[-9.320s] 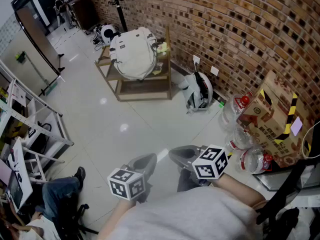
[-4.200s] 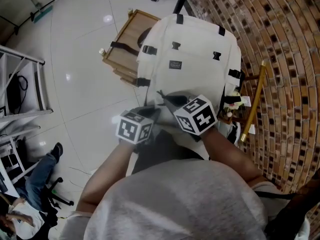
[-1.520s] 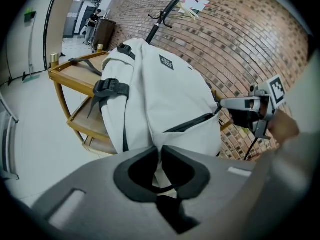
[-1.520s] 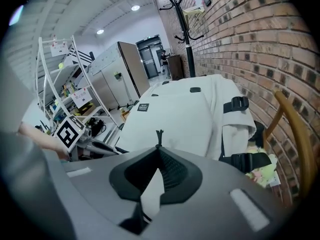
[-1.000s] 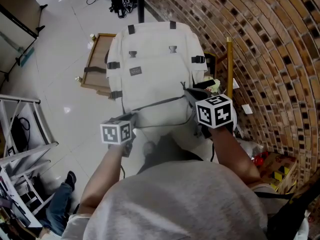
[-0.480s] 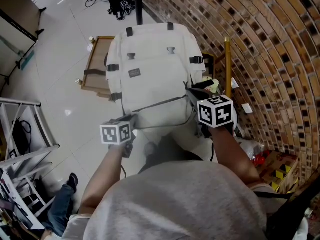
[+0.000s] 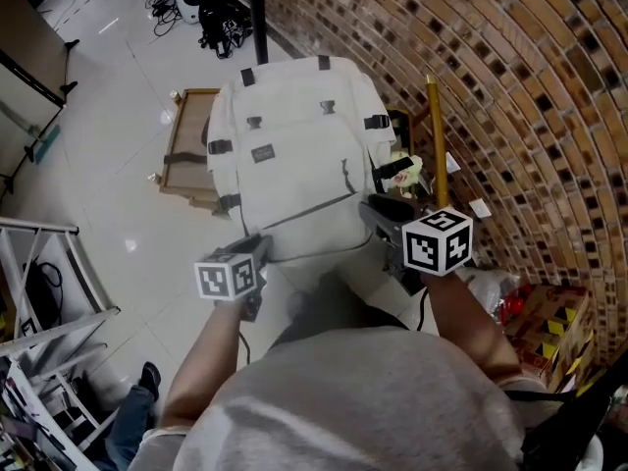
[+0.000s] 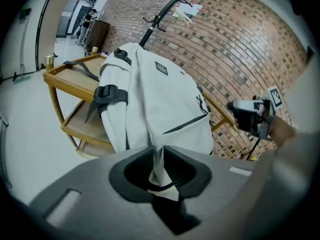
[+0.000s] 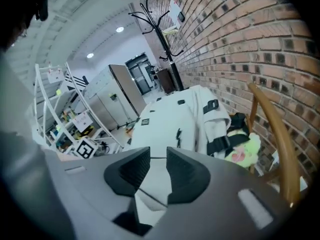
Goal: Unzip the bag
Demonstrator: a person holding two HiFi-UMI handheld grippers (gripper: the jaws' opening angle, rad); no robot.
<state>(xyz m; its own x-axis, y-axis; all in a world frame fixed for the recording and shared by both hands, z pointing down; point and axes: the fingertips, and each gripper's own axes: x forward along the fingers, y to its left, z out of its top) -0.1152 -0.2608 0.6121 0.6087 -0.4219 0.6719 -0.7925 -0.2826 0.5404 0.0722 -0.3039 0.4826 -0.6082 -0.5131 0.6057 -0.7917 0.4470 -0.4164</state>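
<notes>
A white backpack [image 7: 294, 135] stands upright on a wooden cart. A grey zipper line [image 7: 314, 209] slants across its front, and the zipper pull [image 9: 178, 134] hangs free. My left gripper [image 7: 260, 248] is at the bag's lower left corner. In the left gripper view its jaws [image 8: 157, 151] pinch a fold of the backpack's [image 8: 160, 99] white fabric while they are opening. My right gripper [image 7: 376, 207] hovers off the bag's right side. Its jaws [image 9: 158, 156] are opening with nothing between them, and the backpack [image 9: 170, 114] shows beyond the gap.
The wooden cart [image 7: 186, 155] stands beside a curved brick wall [image 7: 510, 86]. A wooden rail [image 7: 435, 135] rises at the bag's right, by a yellow-green plush toy [image 9: 240, 151]. A black pole [image 7: 257, 8] stands behind the bag. Metal racks [image 7: 39, 263] are at the left.
My right gripper has drawn back from the zipper's right end and its jaws have spread apart. The left gripper stays at the bag's lower left corner.
</notes>
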